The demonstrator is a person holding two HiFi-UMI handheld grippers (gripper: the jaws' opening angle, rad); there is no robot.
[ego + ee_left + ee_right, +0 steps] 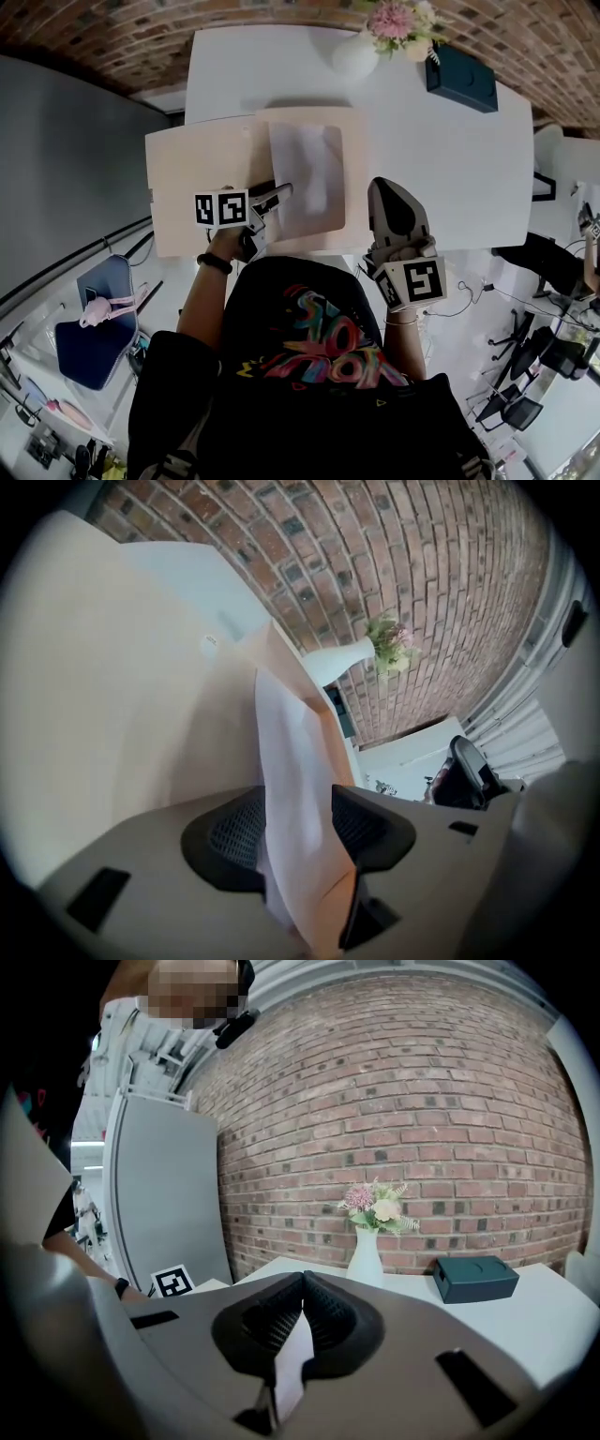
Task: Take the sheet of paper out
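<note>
Indoors: brick wall [422, 1101], white table [450, 159]; left gripper [298, 832] pinching sheet [286, 761], right gripper [302, 1290] closed.

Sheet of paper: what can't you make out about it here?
- Head view: the left gripper covers the near corner of the sheet of paper; print too small.
- Left gripper view: sheet and beige folder both run between the jaws; the gripper body hides their lower edges.
- Right gripper view: white strip in the right gripper's closed jaws; its source is cut off.
</note>
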